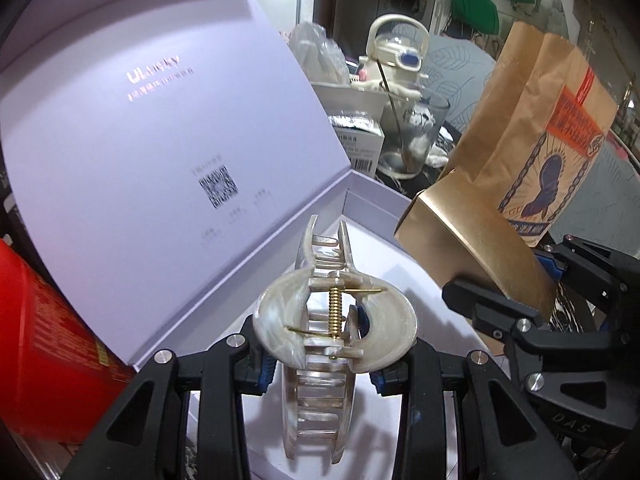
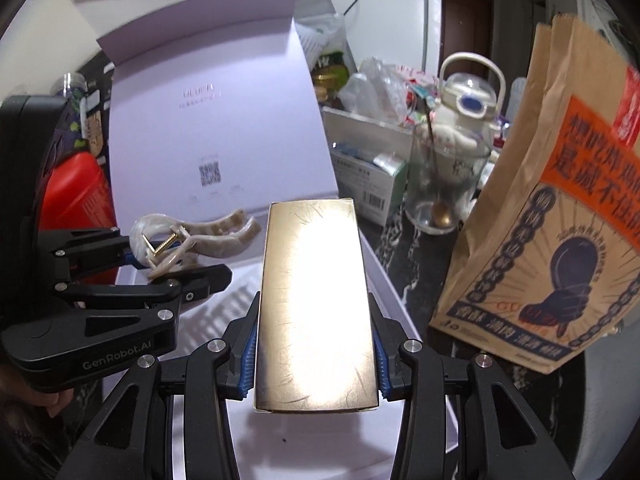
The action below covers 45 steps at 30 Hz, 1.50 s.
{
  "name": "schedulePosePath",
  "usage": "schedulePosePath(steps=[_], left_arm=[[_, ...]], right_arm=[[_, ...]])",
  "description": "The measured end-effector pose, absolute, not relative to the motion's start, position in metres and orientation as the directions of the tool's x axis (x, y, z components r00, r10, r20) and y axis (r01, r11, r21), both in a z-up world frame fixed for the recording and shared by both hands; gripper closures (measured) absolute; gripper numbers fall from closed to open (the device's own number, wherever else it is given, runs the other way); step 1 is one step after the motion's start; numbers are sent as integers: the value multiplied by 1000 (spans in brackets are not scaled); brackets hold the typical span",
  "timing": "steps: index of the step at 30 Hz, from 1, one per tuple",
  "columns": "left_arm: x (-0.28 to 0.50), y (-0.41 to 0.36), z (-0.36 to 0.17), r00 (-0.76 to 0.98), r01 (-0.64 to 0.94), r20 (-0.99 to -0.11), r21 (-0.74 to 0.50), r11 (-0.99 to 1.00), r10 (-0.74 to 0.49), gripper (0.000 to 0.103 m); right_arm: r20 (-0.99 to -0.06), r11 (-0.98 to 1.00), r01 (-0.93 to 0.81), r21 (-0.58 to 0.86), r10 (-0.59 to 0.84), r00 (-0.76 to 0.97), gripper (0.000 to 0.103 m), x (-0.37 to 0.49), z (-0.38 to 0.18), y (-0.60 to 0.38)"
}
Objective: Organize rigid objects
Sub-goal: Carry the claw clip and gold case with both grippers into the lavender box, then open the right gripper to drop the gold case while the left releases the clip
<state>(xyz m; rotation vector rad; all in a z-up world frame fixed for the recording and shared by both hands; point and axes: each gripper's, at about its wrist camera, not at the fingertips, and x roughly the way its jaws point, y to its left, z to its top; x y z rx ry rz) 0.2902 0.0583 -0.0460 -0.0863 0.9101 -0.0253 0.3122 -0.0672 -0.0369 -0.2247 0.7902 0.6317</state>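
Left gripper (image 1: 320, 364) clamped on a pearly beige hair claw clip (image 1: 324, 320), squeezed at its 2 rounded wings, gold spring showing in the middle, translucent teeth pointing away over the box floor. Right gripper (image 2: 316, 364) clamped on a flat gold box (image 2: 316, 312), shiny and a bit scratched, pinched by its long sides between blue pads and sticking forward past the fingertips. Both held just above the white floor of an open lilac gift box (image 1: 360, 196), clip to the left of the gold box. Straight ahead, the raised lid (image 1: 160, 128) with a QR code and faint logo. Off to the right, a brown paper bag (image 2: 560, 216) with orange and navy print, standing close by. Further back right, a glass (image 2: 440, 184) with a spoon, a cream kettle-shaped bottle (image 2: 468, 108), a small white carton (image 2: 376, 188). Far left, a red container (image 1: 44, 340).
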Motion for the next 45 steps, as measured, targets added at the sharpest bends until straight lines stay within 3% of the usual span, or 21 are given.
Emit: schedulePosePath(steps=[11, 14, 19, 24, 30, 40, 42, 45], left_arm=[[303, 62, -70, 571, -63, -820, -13, 998, 26, 68], [306, 64, -76, 562, -70, -827, -27, 997, 17, 68], [308, 64, -80, 550, -74, -835, -28, 997, 17, 68], [307, 60, -79, 559, -53, -829, -30, 998, 5, 68], [304, 55, -77, 542, -43, -840, 2, 999, 25, 68], [296, 54, -73, 543, -64, -839, 11, 998, 44, 57], [295, 53, -71, 548, -65, -835, 10, 998, 44, 52], [290, 52, -64, 563, -67, -825, 4, 998, 41, 32]], right_arm=[[-763, 799, -601, 14, 397, 510, 58, 317, -58, -61], [-817, 809, -588, -23, 324, 478, 58, 319, -63, -61], [-826, 809, -587, -25, 314, 467, 56, 321, -70, -61], [-822, 810, -585, -38, 307, 479, 44, 321, -67, -63], [-810, 825, -565, -31, 311, 498, 41, 321, -56, -71], [-805, 837, -544, -56, 285, 521, 41, 310, -43, -85], [-803, 840, -540, -61, 280, 527, 41, 306, -40, -87], [-800, 841, -536, -70, 274, 533, 41, 297, -36, -90]])
